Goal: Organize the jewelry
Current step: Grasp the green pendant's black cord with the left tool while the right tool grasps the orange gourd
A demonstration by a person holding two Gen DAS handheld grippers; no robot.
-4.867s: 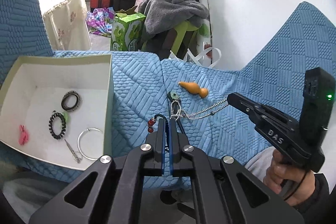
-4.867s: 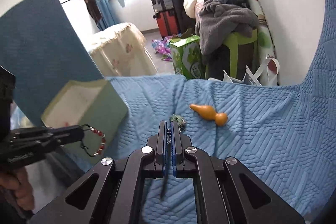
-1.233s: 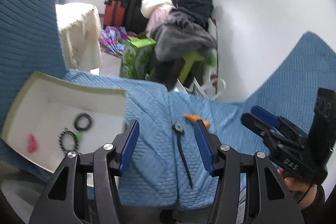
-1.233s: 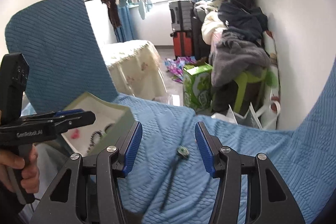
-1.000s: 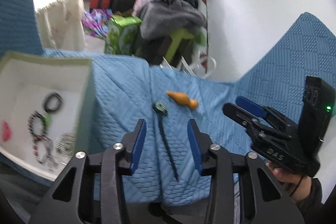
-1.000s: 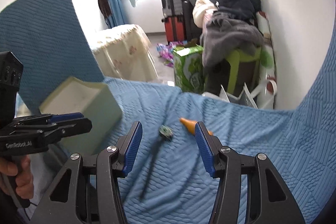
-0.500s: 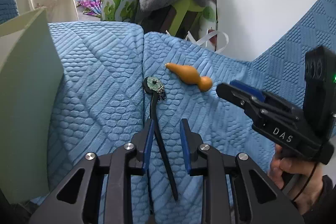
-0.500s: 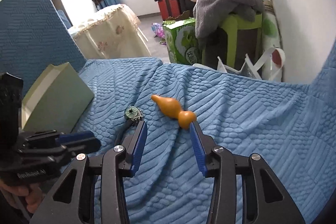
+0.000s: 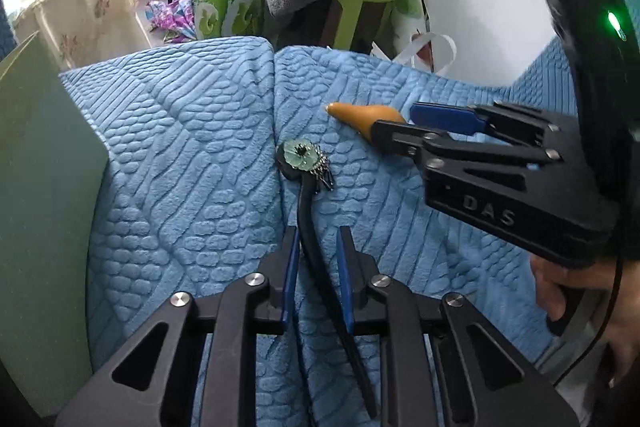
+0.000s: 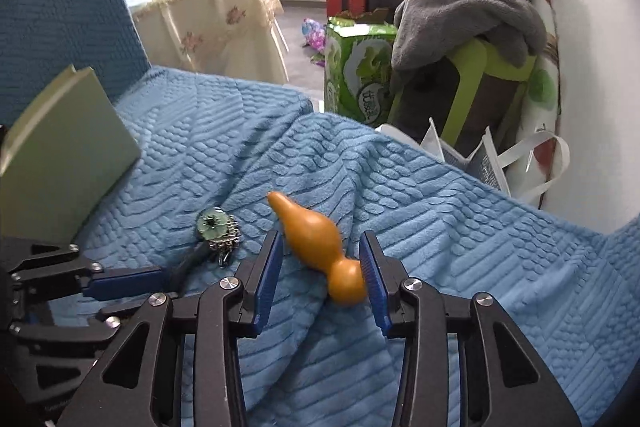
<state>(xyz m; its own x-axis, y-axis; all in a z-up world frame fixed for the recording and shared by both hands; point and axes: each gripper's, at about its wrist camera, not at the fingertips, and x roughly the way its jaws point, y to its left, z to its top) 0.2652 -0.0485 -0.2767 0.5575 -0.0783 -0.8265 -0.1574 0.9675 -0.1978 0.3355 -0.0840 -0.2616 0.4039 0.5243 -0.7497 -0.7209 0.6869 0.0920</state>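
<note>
— Two tongs are in play; how do they stand?

— Left tongs (image 9: pixel 318 251) are parted narrowly, low over the blue quilted sofa cover (image 9: pixel 192 163), with the black cord (image 9: pixel 310 223) of a pendant necklace running up between the blue pads (image 9: pixel 290 267). Whether the pads touch the cord I cannot tell; a gap shows on either side of it.

— And the right?

— Right tongs (image 10: pixel 320 259) are spread wider, straddling an orange gourd-shaped ornament (image 10: pixel 316 239). The round end of the gourd sits just against the right-side pad (image 10: pixel 372 279); the left-side pad stands apart from it. The pointed end aims away from the tongs, toward the far edge of the sofa seat.

— Where does the necklace's head lie?

— Its pale green flower pendant (image 9: pixel 300 157) with a cluster of small metal charms rests on the cover near the seam between the two seat cushions, just beside the gourd's tip and apart from it. From the right wrist view the pendant (image 10: pixel 214 223) lies left of the gourd, with the left tongs' blue pad just below it.

— Anything further out?

— A pale green box (image 10: pixel 60 155) stands on the sofa seat at the left side, only its outer wall visible. Beyond the sofa's front edge are a green carton (image 10: pixel 360 67), a lime stool (image 10: pixel 480 79) heaped with grey clothing, and suitcases.
</note>
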